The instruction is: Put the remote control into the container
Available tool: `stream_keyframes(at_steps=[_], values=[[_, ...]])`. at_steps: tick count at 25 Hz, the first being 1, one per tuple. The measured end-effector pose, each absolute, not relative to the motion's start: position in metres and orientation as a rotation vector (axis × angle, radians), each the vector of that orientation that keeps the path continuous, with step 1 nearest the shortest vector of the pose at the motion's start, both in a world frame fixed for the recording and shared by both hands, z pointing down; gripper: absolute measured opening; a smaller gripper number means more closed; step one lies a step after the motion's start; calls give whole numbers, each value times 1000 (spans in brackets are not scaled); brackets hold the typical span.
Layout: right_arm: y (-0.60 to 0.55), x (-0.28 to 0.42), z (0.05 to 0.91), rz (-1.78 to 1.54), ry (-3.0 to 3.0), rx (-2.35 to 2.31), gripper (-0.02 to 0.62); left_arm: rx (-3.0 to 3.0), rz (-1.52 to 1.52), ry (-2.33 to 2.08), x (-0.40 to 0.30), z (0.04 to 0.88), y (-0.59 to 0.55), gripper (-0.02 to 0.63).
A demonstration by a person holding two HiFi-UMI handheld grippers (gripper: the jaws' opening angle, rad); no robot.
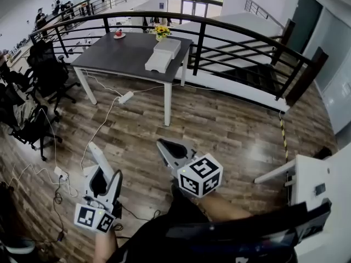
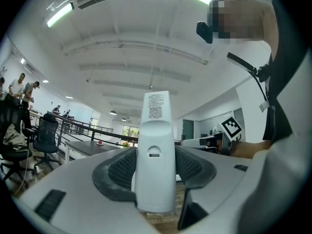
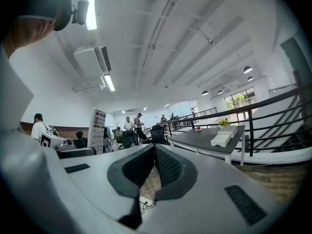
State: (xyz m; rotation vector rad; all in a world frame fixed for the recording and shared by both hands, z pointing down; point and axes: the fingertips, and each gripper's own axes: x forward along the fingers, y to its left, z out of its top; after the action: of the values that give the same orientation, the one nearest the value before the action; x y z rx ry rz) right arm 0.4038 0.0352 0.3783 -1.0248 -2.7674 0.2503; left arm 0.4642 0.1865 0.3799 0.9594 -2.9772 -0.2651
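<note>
A white remote control (image 2: 155,130) stands upright between the jaws of my left gripper (image 2: 155,167), label side facing the camera. In the head view this remote control (image 1: 97,156) sticks up and to the far left out of the left gripper (image 1: 104,178), low at the left over the wooden floor. My right gripper (image 1: 166,146) is held at the centre, jaws together with nothing between them; in the right gripper view the right gripper (image 3: 155,149) has its pads meeting. Two stacked white boxes (image 1: 163,55) lie on a dark table (image 1: 115,53) far ahead.
A curved black railing (image 1: 219,29) runs behind the table, with stairs (image 1: 258,73) beyond. Office chairs (image 1: 46,73) stand at the left. Cables and a power strip (image 1: 125,97) lie on the floor. A white desk (image 1: 315,188) is close at the right.
</note>
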Motion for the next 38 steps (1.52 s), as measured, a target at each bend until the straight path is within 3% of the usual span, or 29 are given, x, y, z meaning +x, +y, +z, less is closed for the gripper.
stream_keyframes(at_steps=[25,38], values=[[59,144,378,321,-2637,-1300,2,548,-226,-3065,253,374,210,249],[68,51,397,346,-2587,-1318,2,554,-214,-3048,150,379,211,249]])
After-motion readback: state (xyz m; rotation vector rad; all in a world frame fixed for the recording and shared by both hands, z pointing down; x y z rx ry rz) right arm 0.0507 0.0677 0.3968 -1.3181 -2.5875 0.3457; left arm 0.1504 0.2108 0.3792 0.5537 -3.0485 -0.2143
